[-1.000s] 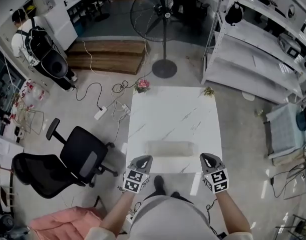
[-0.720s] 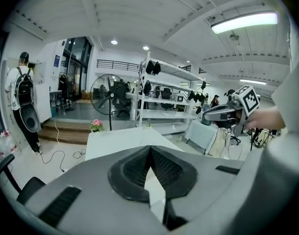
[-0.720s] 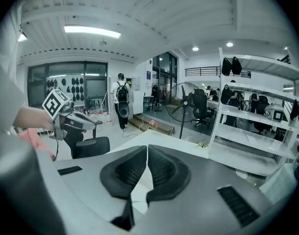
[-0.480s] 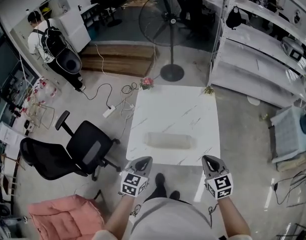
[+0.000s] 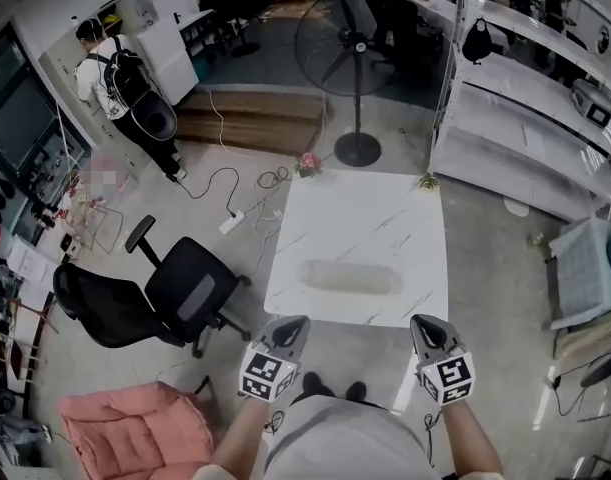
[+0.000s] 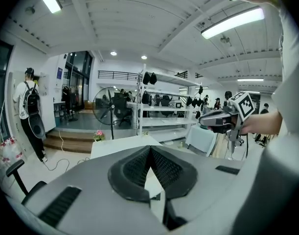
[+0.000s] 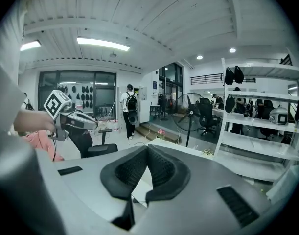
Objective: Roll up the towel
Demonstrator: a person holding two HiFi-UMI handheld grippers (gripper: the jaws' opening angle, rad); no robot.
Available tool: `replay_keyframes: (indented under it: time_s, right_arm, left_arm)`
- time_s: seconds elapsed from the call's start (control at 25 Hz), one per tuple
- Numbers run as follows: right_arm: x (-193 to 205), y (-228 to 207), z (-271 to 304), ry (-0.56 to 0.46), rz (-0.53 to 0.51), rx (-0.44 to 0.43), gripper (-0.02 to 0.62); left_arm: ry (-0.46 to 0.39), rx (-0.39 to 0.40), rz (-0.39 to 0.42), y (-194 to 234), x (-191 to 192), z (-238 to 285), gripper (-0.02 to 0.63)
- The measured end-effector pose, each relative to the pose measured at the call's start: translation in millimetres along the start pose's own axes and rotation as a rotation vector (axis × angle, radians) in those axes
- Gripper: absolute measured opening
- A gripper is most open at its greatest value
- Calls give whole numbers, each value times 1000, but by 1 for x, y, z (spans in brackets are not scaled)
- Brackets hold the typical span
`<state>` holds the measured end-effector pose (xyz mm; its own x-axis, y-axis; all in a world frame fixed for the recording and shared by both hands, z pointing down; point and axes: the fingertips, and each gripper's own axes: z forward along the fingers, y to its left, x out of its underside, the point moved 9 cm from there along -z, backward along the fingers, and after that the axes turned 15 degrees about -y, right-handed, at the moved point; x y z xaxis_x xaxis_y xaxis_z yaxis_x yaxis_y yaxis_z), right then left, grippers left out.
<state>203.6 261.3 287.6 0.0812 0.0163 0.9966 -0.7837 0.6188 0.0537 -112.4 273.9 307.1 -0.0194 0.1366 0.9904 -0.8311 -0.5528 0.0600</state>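
Beige rolled towel (image 5: 349, 277) lying on white marble table (image 5: 385, 208), left tool (image 5: 292, 325) and right tool (image 5: 424, 325) both clenched on nothing

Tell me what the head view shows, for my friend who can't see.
A rolled-up towel lies across a white marble table, seen from above. The person holds the left gripper and right gripper by the table's near edge, both shut and empty, clear of the towel. A black office chair stands left of the table.
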Motion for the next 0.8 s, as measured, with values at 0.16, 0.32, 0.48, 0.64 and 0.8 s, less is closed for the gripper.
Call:
replay_keyframes:
  time_s: [0.16, 0.32, 0.48, 0.64, 0.8]
  right_arm:
    - [-4, 14, 5, -12, -10, 18, 12]
    - [-9, 25, 15, -21, -13, 46, 12]
    - [-15, 37, 25, -38, -30, 42, 12]
    - [-20, 47, 28, -35, -36, 50, 12]
    - [-22, 50, 27, -37, -36, 59, 12]
  left_arm:
    - [-25, 13, 6, 14, -5, -10, 17]
    - [-30, 37, 11, 30, -8, -14, 17]
    - [-30, 60, 10, 44, -7, -16, 17]
    - [-31, 74, -2, 54, -7, -19, 17]
    - [-34, 92, -13, 57, -9, -21, 17]
